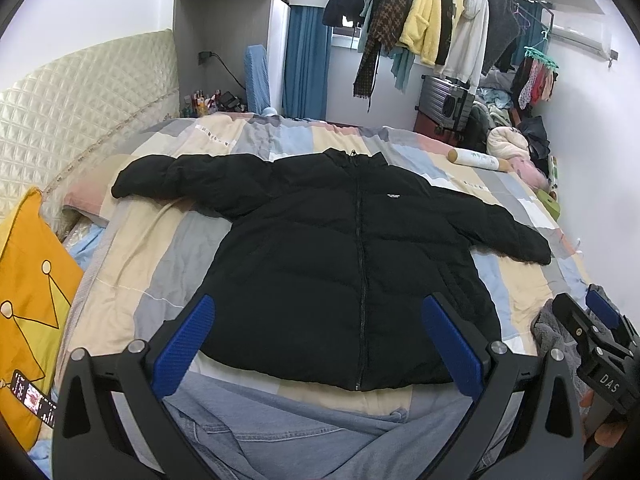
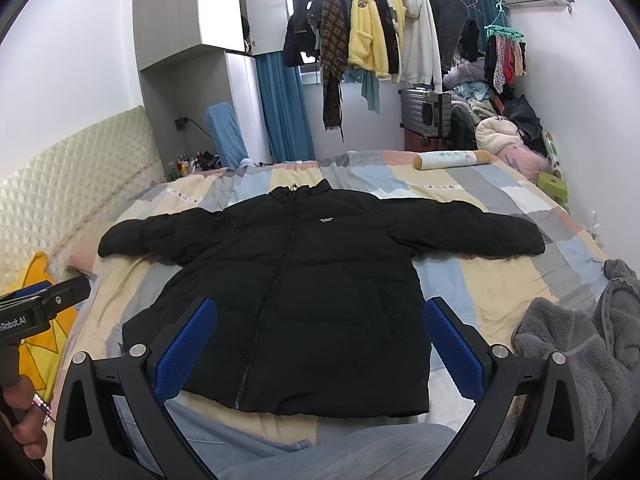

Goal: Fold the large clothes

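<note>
A black puffer jacket [image 1: 320, 248] lies flat and zipped on the bed, front up, collar away from me, both sleeves spread sideways. It also shows in the right wrist view [image 2: 304, 280]. My left gripper [image 1: 318, 312] is open and empty, held above the jacket's hem. My right gripper [image 2: 320, 316] is open and empty, also above the hem. The right gripper shows at the right edge of the left wrist view [image 1: 600, 332]; the left one shows at the left edge of the right wrist view [image 2: 40, 304].
The bed has a patchwork cover [image 2: 480, 280]. A grey fleece garment [image 2: 580, 352] lies at the right, a yellow pillow [image 1: 28, 292] at the left, and denim cloth [image 1: 280, 440] near me. A rolled bolster [image 2: 452, 160], a clothes rack [image 2: 380, 32] and a suitcase [image 2: 424, 112] stand beyond.
</note>
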Demonstrator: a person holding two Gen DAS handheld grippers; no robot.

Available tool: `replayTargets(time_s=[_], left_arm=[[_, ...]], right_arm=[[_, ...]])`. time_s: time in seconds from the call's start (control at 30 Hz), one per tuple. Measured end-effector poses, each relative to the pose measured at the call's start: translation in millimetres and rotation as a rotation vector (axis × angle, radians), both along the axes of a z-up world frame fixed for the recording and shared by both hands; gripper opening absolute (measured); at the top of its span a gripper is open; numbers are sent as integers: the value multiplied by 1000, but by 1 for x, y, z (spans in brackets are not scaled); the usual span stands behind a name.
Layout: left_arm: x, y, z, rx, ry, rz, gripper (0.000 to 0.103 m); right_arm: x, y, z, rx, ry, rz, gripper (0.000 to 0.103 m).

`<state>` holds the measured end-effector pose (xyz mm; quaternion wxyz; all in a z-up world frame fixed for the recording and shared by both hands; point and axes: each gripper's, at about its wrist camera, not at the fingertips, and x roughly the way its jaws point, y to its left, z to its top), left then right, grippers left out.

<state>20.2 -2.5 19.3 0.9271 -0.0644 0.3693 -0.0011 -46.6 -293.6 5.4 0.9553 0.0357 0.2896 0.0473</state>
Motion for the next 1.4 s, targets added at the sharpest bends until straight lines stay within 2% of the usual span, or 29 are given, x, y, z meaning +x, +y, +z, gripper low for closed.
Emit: replayTargets(time_s=[0.27, 0.47, 0.77, 0.93, 1.07, 1.17, 1.27, 1.4], left_arm=[[2, -3, -1, 0, -2, 2, 103], [21, -10, -4, -6, 3, -4, 103], [75, -33, 1, 2, -10, -59, 103], [121, -46, -4, -24, -66, -131, 103], [161, -49, -29, -36, -124, -177, 103], [193, -43, -65, -29, -96, -171, 103], [214, -31, -102, -35, -64, -145, 103], [230, -17, -144, -25, -29, -105, 103]], right_arm=[[11, -5, -2, 6, 18, -3, 103], [26, -9, -5, 18, 32, -8, 103], [75, -35, -4, 54, 32, -44, 103], [119, -73, -7, 118, -11, -111, 103], [162, -121, -24, 162, -76, -209, 103], [197, -157, -47, 154, -88, -266, 103], [238, -206, -83, 249, -55, -298, 103], [288, -274, -146, 330, 16, -396, 103]])
